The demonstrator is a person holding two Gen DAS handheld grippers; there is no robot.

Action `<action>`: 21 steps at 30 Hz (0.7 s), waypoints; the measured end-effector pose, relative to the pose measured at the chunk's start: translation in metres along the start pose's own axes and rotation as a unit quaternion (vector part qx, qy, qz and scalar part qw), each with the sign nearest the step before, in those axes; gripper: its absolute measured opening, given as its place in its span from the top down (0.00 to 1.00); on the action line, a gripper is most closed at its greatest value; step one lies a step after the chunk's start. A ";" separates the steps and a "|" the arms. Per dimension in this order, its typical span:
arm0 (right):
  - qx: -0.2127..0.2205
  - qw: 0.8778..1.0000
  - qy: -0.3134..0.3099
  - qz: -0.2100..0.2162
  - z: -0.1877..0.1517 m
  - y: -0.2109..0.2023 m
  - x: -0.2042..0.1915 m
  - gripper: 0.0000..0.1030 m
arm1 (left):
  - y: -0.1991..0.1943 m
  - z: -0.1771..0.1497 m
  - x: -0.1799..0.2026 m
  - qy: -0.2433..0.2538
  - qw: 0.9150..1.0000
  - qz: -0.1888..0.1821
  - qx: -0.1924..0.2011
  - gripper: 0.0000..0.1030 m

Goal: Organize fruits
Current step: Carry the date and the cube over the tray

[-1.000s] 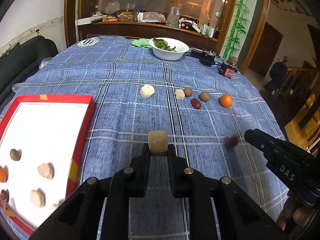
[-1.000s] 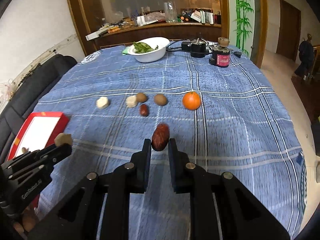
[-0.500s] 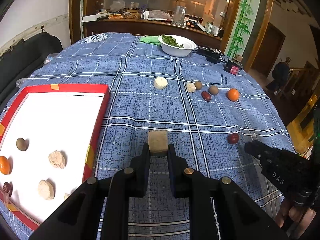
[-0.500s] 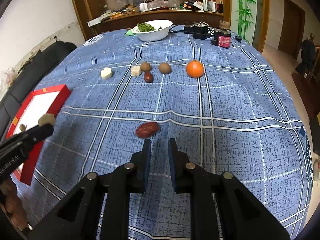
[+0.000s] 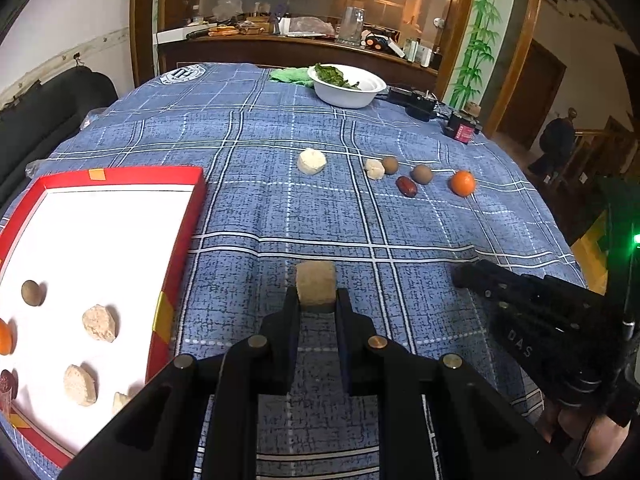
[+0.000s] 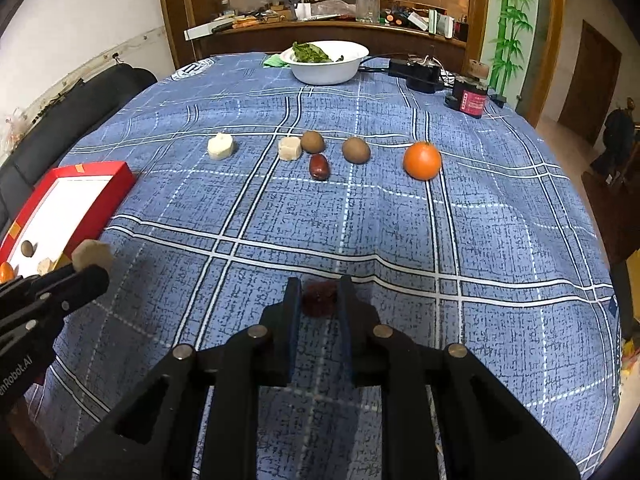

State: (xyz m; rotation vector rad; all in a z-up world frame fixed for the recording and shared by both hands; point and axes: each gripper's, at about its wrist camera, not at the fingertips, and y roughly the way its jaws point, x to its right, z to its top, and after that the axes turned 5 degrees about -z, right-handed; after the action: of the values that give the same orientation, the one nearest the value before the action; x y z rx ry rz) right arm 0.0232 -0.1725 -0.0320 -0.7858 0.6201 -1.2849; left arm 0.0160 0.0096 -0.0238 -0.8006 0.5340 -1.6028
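My left gripper (image 5: 316, 300) is shut on a tan cube-shaped chunk (image 5: 315, 286), held above the blue checked cloth just right of the red-rimmed white tray (image 5: 180, 240). The tray holds several pieces: pale chunks, a brown fruit, an orange and a date at its left edge. My right gripper (image 6: 319, 296) is low over the cloth, with a dark red date (image 6: 319, 301) filling the gap between its fingertips. Farther back lie an orange (image 6: 422, 160), two brown round fruits (image 6: 356, 150), another date (image 6: 319, 167) and two pale chunks (image 6: 220, 146). The left gripper (image 6: 80, 276) shows at the left.
At the far side of the table stand a white bowl of greens (image 6: 324, 68), black devices with cables (image 6: 416, 74) and a red-labelled jar (image 6: 470, 100). A dark sofa (image 6: 100, 88) runs along the left. The cloth drops off at the right edge. A hand (image 5: 576, 436) holds the right gripper.
The date stood upright in my right gripper, then lay on the cloth just ahead of its fingertips. Now the gripper has come down and the date sits between them. The left gripper hardly moved.
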 end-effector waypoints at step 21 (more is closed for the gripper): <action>-0.014 1.000 0.028 -0.002 -0.002 0.015 -0.002 0.57 | 0.005 -0.002 -0.001 0.001 1.000 -0.007 -0.003 0.85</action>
State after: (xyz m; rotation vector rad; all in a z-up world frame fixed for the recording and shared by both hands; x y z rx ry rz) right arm 0.0300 -0.1699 -0.0456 -0.7772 0.6831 -1.3070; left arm 0.0182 0.0090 -0.0289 -0.8080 0.5362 -1.6156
